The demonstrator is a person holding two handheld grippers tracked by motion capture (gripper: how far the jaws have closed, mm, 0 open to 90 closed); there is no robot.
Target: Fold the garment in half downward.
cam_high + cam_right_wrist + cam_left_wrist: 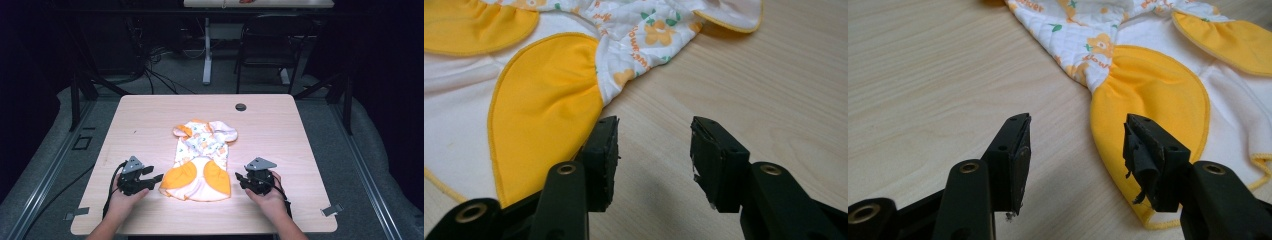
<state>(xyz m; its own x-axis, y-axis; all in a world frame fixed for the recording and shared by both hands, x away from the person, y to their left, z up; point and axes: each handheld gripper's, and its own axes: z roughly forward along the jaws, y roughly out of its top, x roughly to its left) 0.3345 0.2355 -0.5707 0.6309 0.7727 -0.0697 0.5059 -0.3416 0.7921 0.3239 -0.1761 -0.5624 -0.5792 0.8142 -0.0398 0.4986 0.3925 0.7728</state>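
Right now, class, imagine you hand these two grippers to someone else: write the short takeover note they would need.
Left gripper: jaws open, nothing held, low over the table at the near left edge of the baby garment.
Right gripper: jaws open, nothing held, at the garment's near right edge.
Garment: lies spread mid-table, orange flaps at the near end, printed top toward the far side.
Done: both grippers brought up to the near corners.
Left: no grip taken yet; probably close on each near corner, then go on handling the cloth.
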